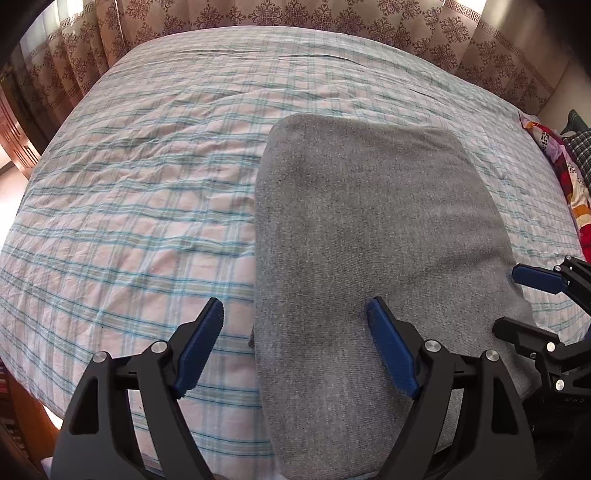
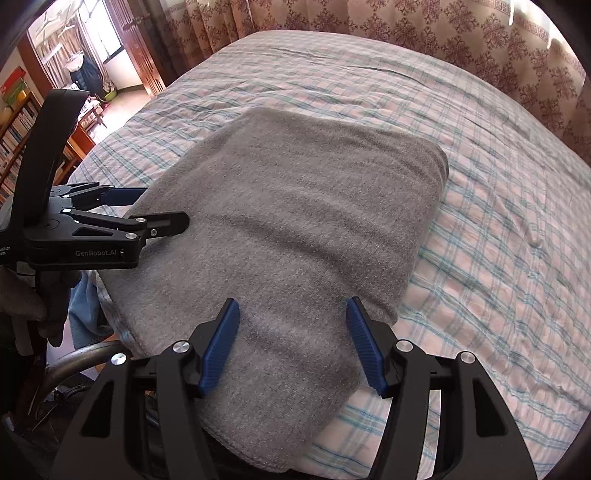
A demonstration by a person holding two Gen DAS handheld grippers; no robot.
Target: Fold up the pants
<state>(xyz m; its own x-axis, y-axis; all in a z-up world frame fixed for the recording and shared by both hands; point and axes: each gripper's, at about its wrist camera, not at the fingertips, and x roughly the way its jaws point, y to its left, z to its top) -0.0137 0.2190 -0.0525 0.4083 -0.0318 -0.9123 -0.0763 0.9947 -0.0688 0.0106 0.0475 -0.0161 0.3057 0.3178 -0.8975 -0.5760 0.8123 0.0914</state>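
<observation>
Grey pants [image 1: 373, 229], folded into a thick rectangular pad, lie on the bed [image 1: 129, 184] near its front edge, on a pink sheet with teal plaid lines.

Left wrist view: left hand-held gripper [image 1: 295, 325] spread wide, nothing between the blue pads. One fingertip stands over bare sheet, the other over the pants, straddling the pad's left edge. Cannot tell whether the right-side pad brushes the cloth. The right hand-held gripper [image 1: 517, 299] enters at the frame's right margin, one blue finger over the pants' right edge. Only this view shows the bright patterned bedding [image 1: 565, 173] piled at the far right of the bed.

Right wrist view: right hand-held gripper [image 2: 293, 310] parted, both pads over the near end of the pants, no fold pinched. Contact with the cloth not readable. Left hand-held gripper [image 2: 162, 206] seen side-on at the pad's left edge, held by a gloved hand [image 2: 26, 299]. Only here: a doorway [image 2: 110, 48] into a lit room, bookshelves [image 2: 14, 140] at far left, a curved metal bar [image 2: 74, 362] by the near bed edge.

Brown patterned curtain [image 2: 406, 29] runs behind the bed. Sheet lightly wrinkled.
</observation>
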